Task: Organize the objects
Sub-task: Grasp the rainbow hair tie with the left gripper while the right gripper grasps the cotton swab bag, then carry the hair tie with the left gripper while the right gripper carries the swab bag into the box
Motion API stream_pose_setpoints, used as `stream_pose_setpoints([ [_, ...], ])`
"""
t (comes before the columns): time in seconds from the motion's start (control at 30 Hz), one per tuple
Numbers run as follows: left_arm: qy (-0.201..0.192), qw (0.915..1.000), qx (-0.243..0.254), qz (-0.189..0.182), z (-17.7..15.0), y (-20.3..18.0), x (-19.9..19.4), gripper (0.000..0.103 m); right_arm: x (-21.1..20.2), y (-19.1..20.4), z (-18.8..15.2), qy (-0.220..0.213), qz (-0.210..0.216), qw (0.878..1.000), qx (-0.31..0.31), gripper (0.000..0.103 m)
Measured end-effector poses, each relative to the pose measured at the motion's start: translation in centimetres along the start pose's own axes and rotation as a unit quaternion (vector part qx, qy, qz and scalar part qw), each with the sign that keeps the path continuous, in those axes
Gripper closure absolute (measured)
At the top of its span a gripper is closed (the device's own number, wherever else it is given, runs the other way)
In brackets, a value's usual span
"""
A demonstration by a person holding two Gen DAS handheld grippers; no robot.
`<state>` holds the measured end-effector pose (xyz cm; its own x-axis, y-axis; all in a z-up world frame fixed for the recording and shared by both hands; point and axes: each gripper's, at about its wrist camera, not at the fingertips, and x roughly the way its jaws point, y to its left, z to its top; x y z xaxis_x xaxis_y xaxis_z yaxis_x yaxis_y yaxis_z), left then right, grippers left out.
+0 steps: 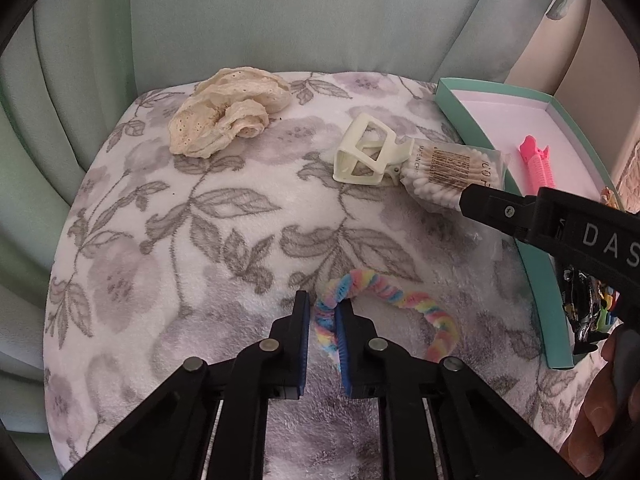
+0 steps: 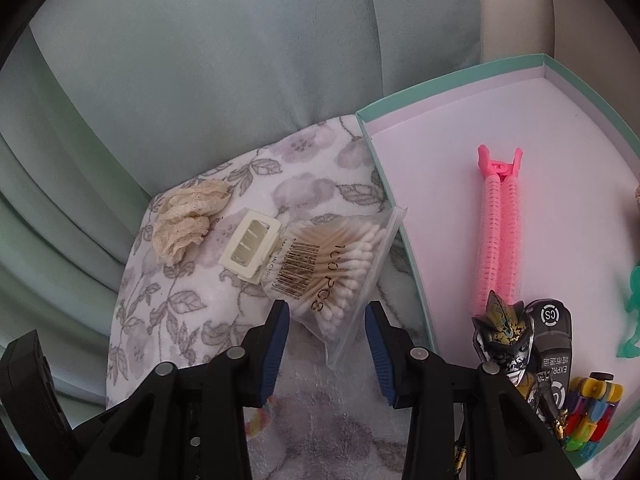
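Note:
A rainbow fuzzy band (image 1: pixel 400 296) lies on the floral cushion (image 1: pixel 160 240), one end running between the pads of my left gripper (image 1: pixel 323 312), which is shut on it. A clear bag of cotton swabs (image 2: pixel 336 264) leans against the teal box (image 2: pixel 400 216). My right gripper (image 2: pixel 327 312) is open, and the bag's near corner lies between its fingers. From the left wrist view, a finger (image 1: pixel 500 208) of the right gripper reaches over the swab bag (image 1: pixel 452 172). A cream claw clip (image 2: pixel 250 246) touches the bag's far end.
A cream lace scrunchie (image 1: pixel 224 112) sits at the cushion's back left. The box holds a pink roller clip (image 2: pixel 498 224), a dark toy figure (image 2: pixel 504 336), a multicoloured toy (image 2: pixel 592 404) and a teal figure (image 2: pixel 632 320). Green upholstery (image 1: pixel 280 20) rises behind. A hand (image 1: pixel 600 420) shows at lower right.

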<state>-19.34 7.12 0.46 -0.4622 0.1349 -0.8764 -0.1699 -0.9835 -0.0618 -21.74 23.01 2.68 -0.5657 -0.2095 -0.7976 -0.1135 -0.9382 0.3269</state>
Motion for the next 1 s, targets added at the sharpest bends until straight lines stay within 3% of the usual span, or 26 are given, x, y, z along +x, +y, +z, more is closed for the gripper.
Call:
stream_pose_setpoints([
  [0.17,0.000,1.0000,-0.001,-0.002,0.0,0.1,0.1,0.091,0.0,0.2,0.1,-0.007,0.000,1.000,-0.004,0.083],
  [0.27,0.001,1.0000,-0.002,-0.003,0.0,0.1,0.2,0.091,-0.1,0.4,0.0,-0.012,-0.004,1.000,-0.009,0.087],
  [1.0,-0.021,0.9994,-0.025,-0.011,0.5,0.4,-2.0,0.096,-3.4,0.1,0.5,-0.044,0.018,0.999,-0.002,0.091],
])
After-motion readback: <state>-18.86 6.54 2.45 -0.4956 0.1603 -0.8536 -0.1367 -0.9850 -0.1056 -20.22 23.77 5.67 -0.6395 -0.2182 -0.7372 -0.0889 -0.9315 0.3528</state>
